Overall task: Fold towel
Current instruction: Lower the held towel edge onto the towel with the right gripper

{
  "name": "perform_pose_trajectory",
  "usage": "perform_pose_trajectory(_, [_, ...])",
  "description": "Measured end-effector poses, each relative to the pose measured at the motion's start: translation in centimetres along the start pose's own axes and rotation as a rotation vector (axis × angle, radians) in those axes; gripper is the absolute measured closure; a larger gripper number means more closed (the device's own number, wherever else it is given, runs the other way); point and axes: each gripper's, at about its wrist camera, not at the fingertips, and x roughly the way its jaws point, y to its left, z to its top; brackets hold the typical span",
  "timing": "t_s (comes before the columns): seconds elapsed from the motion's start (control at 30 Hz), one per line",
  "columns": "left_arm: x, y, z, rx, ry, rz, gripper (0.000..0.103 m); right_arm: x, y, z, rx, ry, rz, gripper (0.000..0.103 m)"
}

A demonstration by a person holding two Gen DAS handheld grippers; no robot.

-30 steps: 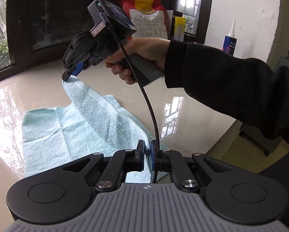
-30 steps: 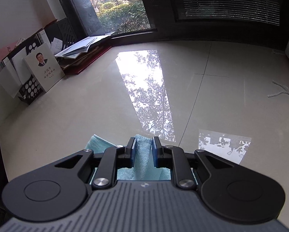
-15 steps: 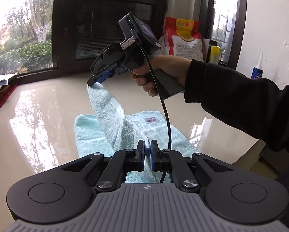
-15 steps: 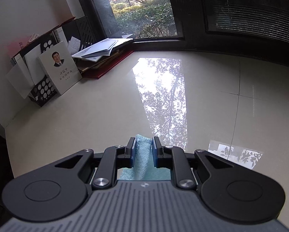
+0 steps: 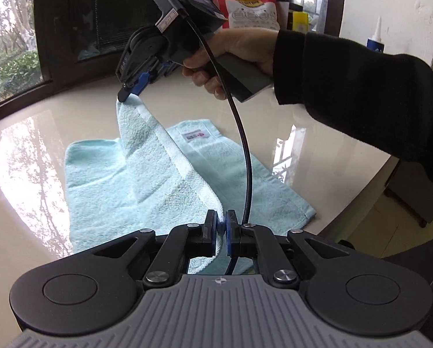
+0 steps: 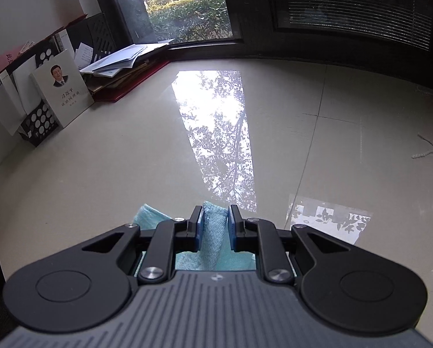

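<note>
Two grippers clamped on one light-blue towel (image 5: 170, 174), left gripper (image 5: 221, 227) pinching near corner, right gripper (image 5: 131, 94) (hand-held) lifting far corner, remainder flat on glossy table (image 5: 318, 133).

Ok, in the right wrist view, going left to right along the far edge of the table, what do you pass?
White book leaning against the black perforated organizer → messy stack of papers on a red folder → bright window reflection on the table → loose white string at the far right.
</note>
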Motion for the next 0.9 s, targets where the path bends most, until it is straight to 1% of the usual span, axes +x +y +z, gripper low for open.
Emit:
perform_pose_trajectory(0.1, [1.5, -1.1, 0.0, 0.018, 0.021, -0.018, 0.096, 0.0, -2.2, -1.2, 0.033, 0.008, -0.013, 0.085])
perform_pose_trajectory(0.3, [3.7, -3.0, 0.5, 0.042, 0.042, -0.055, 0.096, -0.7, -4.5, -2.4, 0.062, -0.001, -0.009, 0.085])
perform_pose_trajectory(0.57, [5.8, -4.8, 1.1, 0.053, 0.048, -0.079, 0.096, -1.4, -5.7, -2.7, 0.049, -0.008, -0.008, 0.085])
perform_pose_trajectory(0.9, [7.8, -5.3, 1.6, 0.035, 0.047, -0.085, 0.096, -1.9, -6.7, -2.9, 0.03, -0.005, -0.002, 0.085])
